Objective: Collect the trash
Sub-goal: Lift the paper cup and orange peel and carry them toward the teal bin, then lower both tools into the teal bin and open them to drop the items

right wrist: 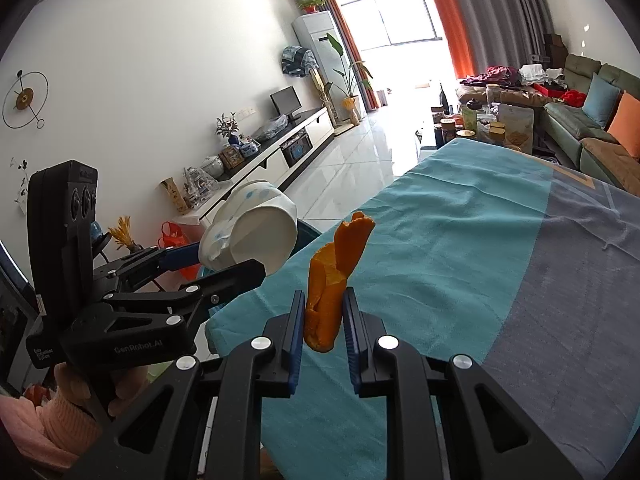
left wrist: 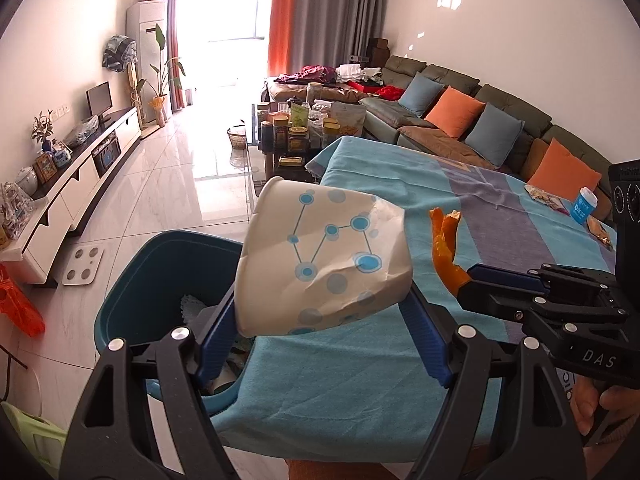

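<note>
My left gripper (left wrist: 322, 312) is shut on a crumpled white paper cup (left wrist: 326, 256) with a blue dot pattern, held on its side at the edge of the teal-covered table (left wrist: 360, 380). Just left of the cup and below it stands a dark teal trash bin (left wrist: 132, 296) with paper scraps inside. My right gripper (right wrist: 323, 308) is shut on an orange peel (right wrist: 332, 280) that sticks upright above the table. In the right wrist view the cup (right wrist: 256, 236) and left gripper (right wrist: 236, 270) sit to the left; in the left wrist view the peel (left wrist: 444, 248) and right gripper (left wrist: 470, 280) sit to the right.
More litter lies at the table's far right: a small blue-and-white cup (left wrist: 584, 205) and snack wrappers (left wrist: 544, 198). A white scale (left wrist: 83, 266) and an orange bag (left wrist: 18, 308) lie on the tiled floor left of the bin. A sofa (left wrist: 480, 120) runs behind the table.
</note>
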Demonstrator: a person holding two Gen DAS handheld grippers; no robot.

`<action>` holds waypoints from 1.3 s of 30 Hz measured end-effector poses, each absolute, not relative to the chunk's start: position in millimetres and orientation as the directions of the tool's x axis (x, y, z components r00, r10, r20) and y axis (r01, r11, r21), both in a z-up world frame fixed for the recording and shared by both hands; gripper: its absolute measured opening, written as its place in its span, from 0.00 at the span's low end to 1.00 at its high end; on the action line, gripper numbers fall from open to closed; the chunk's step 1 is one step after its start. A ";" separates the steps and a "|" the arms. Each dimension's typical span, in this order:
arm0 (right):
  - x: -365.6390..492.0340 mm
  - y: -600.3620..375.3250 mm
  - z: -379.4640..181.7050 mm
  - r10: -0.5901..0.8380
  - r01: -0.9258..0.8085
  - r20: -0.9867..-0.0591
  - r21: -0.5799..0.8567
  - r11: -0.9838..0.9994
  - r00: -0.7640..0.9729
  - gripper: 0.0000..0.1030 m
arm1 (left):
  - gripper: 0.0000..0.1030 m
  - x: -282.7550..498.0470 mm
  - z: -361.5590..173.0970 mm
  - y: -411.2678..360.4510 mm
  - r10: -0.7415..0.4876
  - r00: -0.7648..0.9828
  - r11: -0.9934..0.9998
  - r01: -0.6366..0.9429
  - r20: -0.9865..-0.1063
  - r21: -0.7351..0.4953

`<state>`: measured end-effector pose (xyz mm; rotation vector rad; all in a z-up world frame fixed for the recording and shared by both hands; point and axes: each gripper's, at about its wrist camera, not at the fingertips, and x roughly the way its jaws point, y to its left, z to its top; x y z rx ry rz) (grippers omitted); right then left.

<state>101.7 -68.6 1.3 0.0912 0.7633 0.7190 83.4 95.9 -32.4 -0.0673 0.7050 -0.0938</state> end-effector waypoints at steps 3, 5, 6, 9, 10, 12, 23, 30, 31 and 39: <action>103.1 -64.4 1.3 0.629 -0.570 -0.601 0.323 0.756 0.494 0.17 | 0.74 83.0 -33.0 100.0 -0.101 0.758 0.994 0.053 -0.644 -0.094; 104.7 -60.0 1.3 0.631 -0.576 -0.602 0.321 0.752 0.489 0.17 | 0.74 82.2 -33.7 103.2 -0.095 0.759 0.995 0.046 -0.644 -0.093; 105.4 -58.7 1.1 0.632 -0.579 -0.603 0.319 0.750 0.487 0.17 | 0.74 81.9 -34.3 104.2 -0.091 0.760 0.995 0.041 -0.644 -0.092; 106.2 -52.5 0.3 0.636 -0.589 -0.606 0.315 0.744 0.479 0.17 | 0.74 81.4 -35.3 110.2 -0.079 0.760 0.995 0.025 -0.645 -0.093; 106.6 -50.4 0.3 0.637 -0.592 -0.607 0.315 0.742 0.475 0.17 | 0.74 81.1 -35.3 111.9 -0.074 0.760 0.996 0.019 -0.646 -0.093; 107.8 -46.0 -0.8 0.642 -0.600 -0.609 0.316 0.735 0.466 0.17 | 0.74 81.1 -35.9 116.9 -0.065 0.760 0.996 0.006 -0.647 -0.093; 109.8 -22.2 -2.8 0.658 -0.634 -0.620 0.313 0.707 0.428 0.17 | 0.74 76.3 -35.6 141.9 -0.025 0.761 0.995 -0.046 -0.648 -0.092; 113.0 -12.5 -4.6 0.667 -0.649 -0.624 0.316 0.692 0.406 0.17 | 0.74 73.4 -35.2 154.9 -0.007 0.761 0.994 -0.068 -0.649 -0.091; 114.1 -10.5 -4.5 0.669 -0.651 -0.624 0.319 0.689 0.403 0.17 | 0.74 72.7 -35.1 156.7 -0.006 0.761 0.993 -0.071 -0.648 -0.092; 123.4 4.8 -4.7 0.680 -0.670 -0.629 0.323 0.668 0.376 0.17 | 0.74 71.4 -39.2 171.4 0.026 0.754 0.990 -0.111 -0.657 -0.088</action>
